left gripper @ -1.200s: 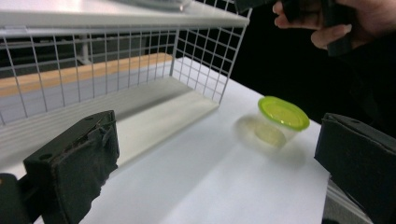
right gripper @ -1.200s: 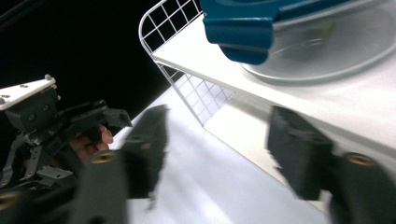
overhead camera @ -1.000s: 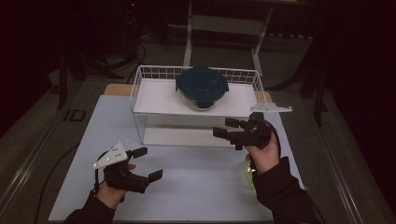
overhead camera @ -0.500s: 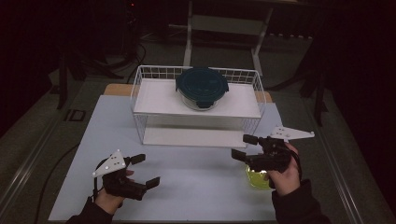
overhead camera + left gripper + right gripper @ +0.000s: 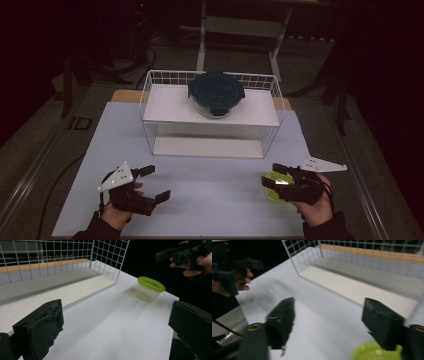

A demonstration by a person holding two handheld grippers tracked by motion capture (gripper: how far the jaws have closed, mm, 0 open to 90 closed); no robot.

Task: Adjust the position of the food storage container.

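A small clear tub with a green lid (image 5: 274, 190) stands on the white table near its front right; in the left gripper view the tub (image 5: 149, 287) stands alone. My right gripper (image 5: 272, 175) hovers just over it, jaws open, nothing between them; the green lid (image 5: 374, 353) shows blurred at the bottom of the right gripper view, under the open gripper (image 5: 332, 322). My left gripper (image 5: 156, 183) is open and holds nothing near the front left, and its own view shows the gripper (image 5: 115, 327) with the jaws wide apart. A glass bowl with a dark teal lid (image 5: 216, 93) sits on the rack's top shelf.
A white wire rack (image 5: 150, 90) with two shelves stands at the back middle of the table; its lower shelf (image 5: 207, 146) is bare. The table's front edge (image 5: 200, 235) runs just behind both hands. Dark floor and stands surround the table.
My right gripper has drawn back from in front of the rack to the front right, lowering over the green-lidded tub. The left gripper has slid slightly nearer the front edge.
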